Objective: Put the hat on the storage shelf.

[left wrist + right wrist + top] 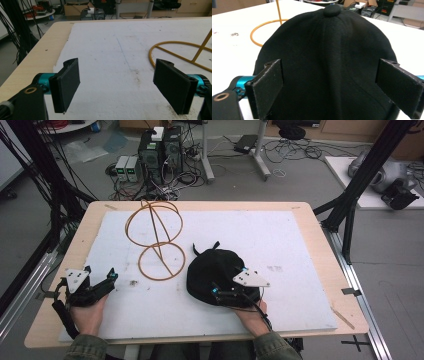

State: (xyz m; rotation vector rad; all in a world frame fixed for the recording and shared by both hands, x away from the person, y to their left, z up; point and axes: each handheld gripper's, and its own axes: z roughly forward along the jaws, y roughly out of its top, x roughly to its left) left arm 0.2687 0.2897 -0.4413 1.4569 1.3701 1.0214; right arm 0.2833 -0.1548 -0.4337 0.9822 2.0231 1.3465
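From the high view, a black cap (216, 272) lies on the white mat (280, 245) covering the counter (97, 215), beside a gold wire stand (155, 237). The right gripper (226, 289) rests at the cap's near edge; the left gripper (104, 279) sits well apart. In the left gripper view, its jaws are spread wide over bare mat, holding nothing. In the right gripper view, jaws wide apart flank the cap's domed crown with its top button (332, 10), not closed on it.
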